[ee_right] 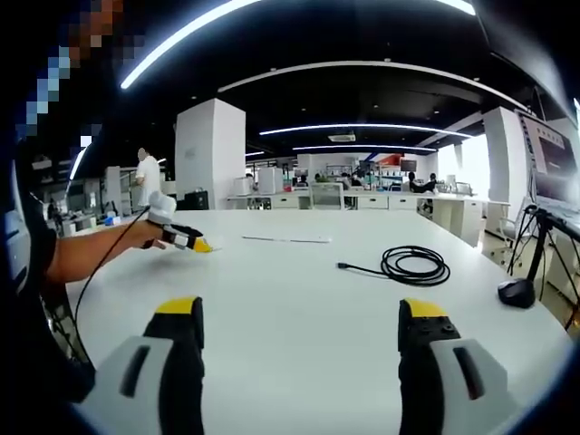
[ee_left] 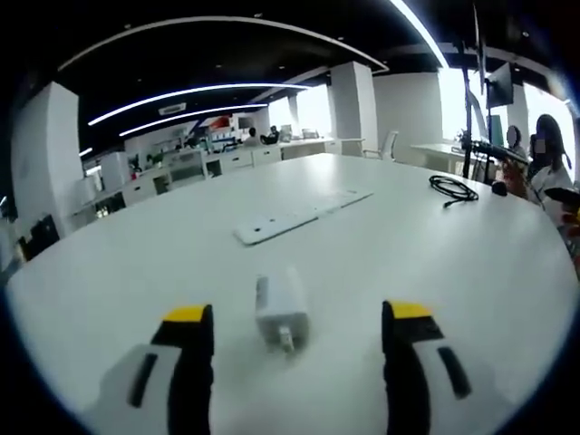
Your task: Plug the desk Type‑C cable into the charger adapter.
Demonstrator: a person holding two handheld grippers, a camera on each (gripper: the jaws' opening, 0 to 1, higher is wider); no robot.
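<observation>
Left gripper (ee_left: 297, 340) sits low over the white table (ee_left: 471, 272), jaws wide, the white charger adapter (ee_left: 281, 313) lying on the surface between them and touching neither. Right gripper (ee_right: 299, 349) hangs jaws wide over bare tabletop. White power strip (ee_left: 294, 216) lies mid-table beyond the adapter; the coiled black Type-C cable (ee_right: 412, 265) rests toward the far edge, apart from both.

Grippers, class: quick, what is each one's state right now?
Left gripper: open, empty, straddling the small white charger adapter.
Right gripper: open, empty.
</observation>
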